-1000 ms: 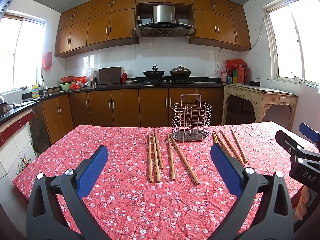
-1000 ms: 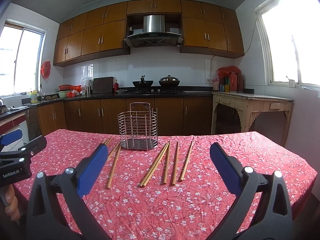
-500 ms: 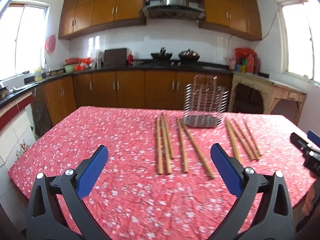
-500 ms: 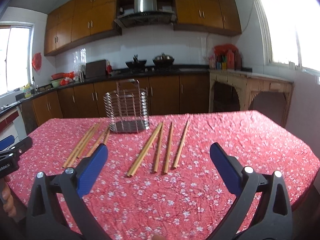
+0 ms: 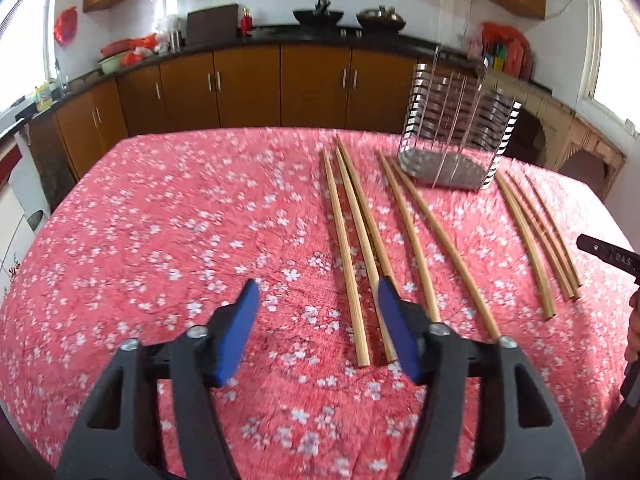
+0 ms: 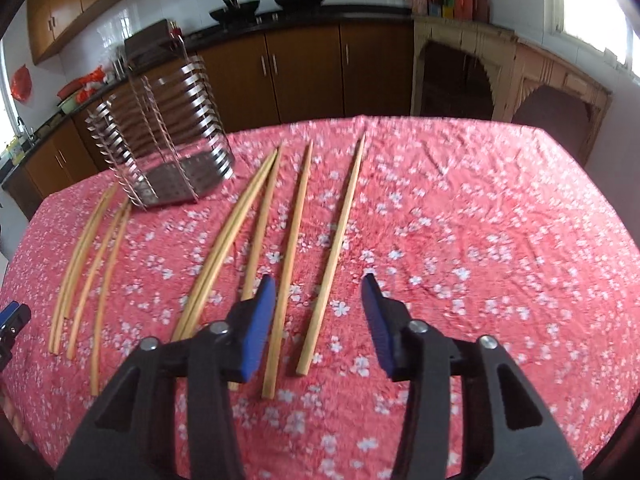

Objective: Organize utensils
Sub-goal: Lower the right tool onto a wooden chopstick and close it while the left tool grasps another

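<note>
Bamboo chopsticks point(image 5: 346, 248) lie loose on the bench point(image 5: 160, 240) before the blurred wire holder point(image 5: 456, 132), near ends hidden behind both grippers, left point(image 5: 316, 336) and right point(image 6: 318, 324), jaws just narrowing, apart, pinching nothing.

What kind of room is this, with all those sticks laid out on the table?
A home kitchen, most likely: wooden cabinets under a dark counter, woks on a stove, and chopsticks beside a metal utensil holder on a flowered tablecloth.
</note>
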Available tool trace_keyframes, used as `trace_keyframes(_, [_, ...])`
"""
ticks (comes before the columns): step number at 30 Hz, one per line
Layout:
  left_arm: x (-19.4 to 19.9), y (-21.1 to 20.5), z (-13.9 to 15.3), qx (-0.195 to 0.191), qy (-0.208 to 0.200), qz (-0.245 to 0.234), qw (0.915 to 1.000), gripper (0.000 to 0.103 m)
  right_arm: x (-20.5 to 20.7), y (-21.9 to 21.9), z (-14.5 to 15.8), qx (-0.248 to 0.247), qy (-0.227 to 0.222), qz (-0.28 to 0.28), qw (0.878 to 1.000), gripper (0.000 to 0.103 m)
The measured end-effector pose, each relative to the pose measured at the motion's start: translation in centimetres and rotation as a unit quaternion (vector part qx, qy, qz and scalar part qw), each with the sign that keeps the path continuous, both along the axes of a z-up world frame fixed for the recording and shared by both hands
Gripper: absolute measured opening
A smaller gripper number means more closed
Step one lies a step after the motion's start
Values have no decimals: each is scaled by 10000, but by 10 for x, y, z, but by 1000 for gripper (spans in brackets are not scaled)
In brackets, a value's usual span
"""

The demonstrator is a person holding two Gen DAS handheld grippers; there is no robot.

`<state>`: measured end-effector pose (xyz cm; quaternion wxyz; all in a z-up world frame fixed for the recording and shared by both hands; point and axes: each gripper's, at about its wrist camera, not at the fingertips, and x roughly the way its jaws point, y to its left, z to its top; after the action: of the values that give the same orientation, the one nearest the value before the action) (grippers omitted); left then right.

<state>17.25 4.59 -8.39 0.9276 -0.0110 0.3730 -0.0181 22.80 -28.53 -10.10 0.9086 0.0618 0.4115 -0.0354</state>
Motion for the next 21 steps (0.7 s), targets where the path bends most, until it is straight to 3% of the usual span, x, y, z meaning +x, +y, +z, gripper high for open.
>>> trace_keyframes(6, [17,-4,-12,13,306,-88,9995,39,18,8,-22,-178,190,0,9997,39])
trace_keyframes(17, [24,-12,-17,62,469,-238,9986,30,12,-2,-21,16,208,-105,9997,38])
trace_keyframes(20, [28,-20,-22,151,600,-302,9976,20,11,2,-25,-260,173,-84,9995,27])
trace_keyframes(21, [27,-20,-22,177,594,-275,9977,17,9,2,-25,-272,151,-94,9995,17])
